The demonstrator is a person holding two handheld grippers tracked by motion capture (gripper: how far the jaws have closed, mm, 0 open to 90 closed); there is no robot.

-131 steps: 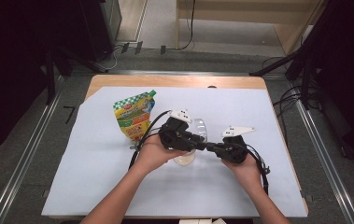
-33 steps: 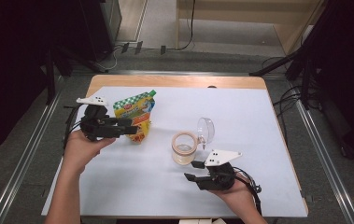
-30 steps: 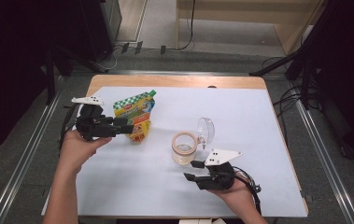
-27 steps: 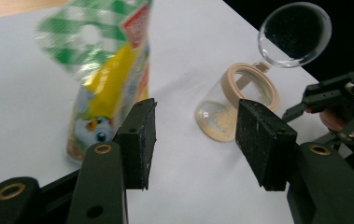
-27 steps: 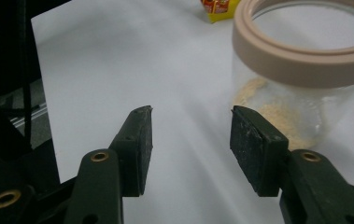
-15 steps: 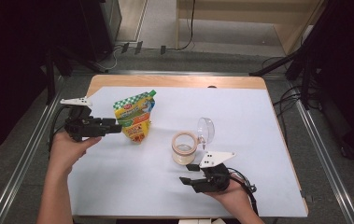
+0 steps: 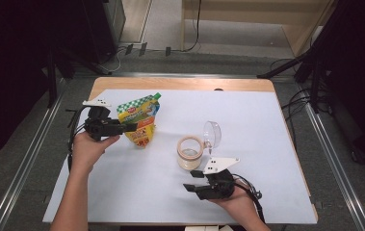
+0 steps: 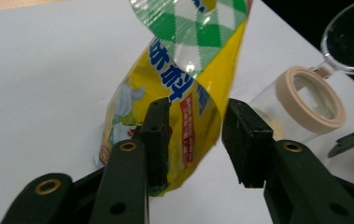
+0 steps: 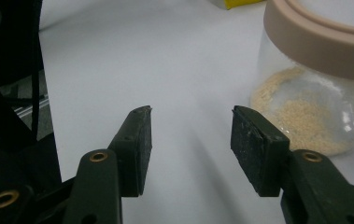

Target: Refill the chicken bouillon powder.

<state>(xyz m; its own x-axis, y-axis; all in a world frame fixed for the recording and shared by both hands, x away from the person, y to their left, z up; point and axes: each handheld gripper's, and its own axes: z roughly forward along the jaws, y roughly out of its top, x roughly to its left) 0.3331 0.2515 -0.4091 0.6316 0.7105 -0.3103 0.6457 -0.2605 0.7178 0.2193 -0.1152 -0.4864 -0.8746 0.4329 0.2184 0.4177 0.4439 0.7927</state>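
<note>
White table (image 7: 122, 192), left tongs (image 8: 195, 135) closing around pouch (image 8: 184, 93), contact unclear, right tongs (image 9: 191, 149) apart.

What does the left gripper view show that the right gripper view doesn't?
Left gripper view alone: the yellow pouch between the left gripper jaws, which have just been closing, and the jar's open clear lid. Right gripper view alone: the open right gripper with nothing between its jaws, and beige powder in the jar. Both: the jar and white table cover.
</note>
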